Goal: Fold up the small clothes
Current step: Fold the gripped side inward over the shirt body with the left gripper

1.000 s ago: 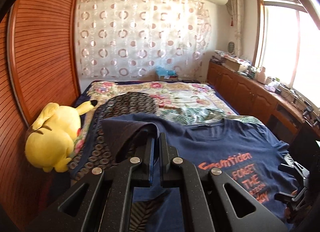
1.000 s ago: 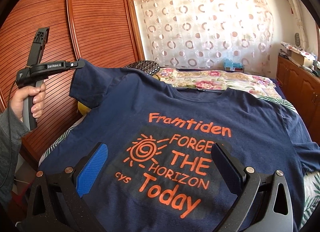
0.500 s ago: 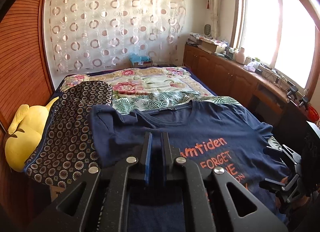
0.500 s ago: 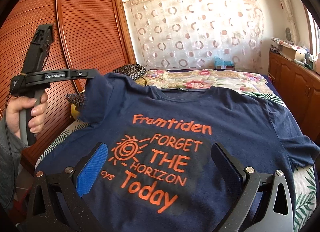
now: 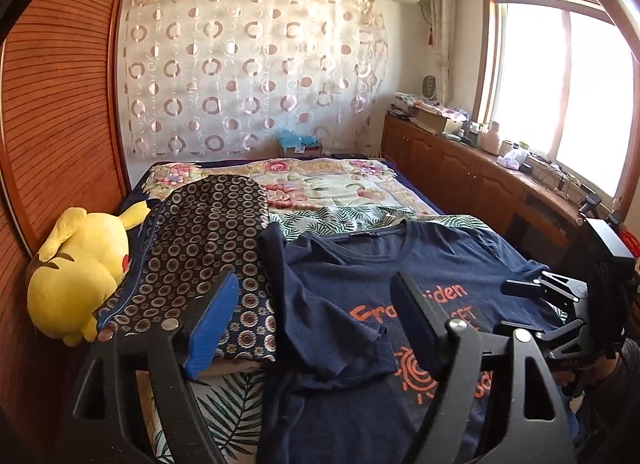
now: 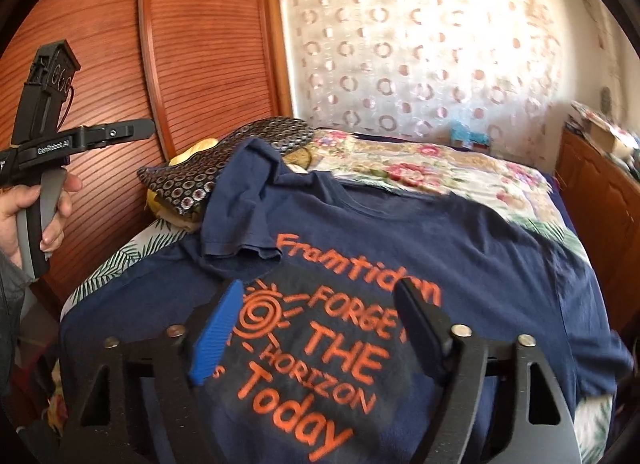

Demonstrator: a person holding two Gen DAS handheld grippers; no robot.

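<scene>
Now, left hand-held gripper (image 5: pixel 316 324): jaws opening, nothing held.
Right hand-held gripper (image 6: pixel 320 324): jaws closing, nothing gripped.
Sleeve (image 6: pixel 244 224): bunched loosely on the T-shirt (image 6: pixel 480 248); a crooked fold could be set.

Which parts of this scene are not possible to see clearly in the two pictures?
- T-shirt hem: cut off by the lower edge in both wrist views, behind the right gripper and left gripper.
- Print: partly hidden by a finger in the left wrist view.
- Yellow plush toy: mostly covered by the patterned cloth in the right wrist view.
- Cabinet clutter: blurred in the right wrist view.
</scene>
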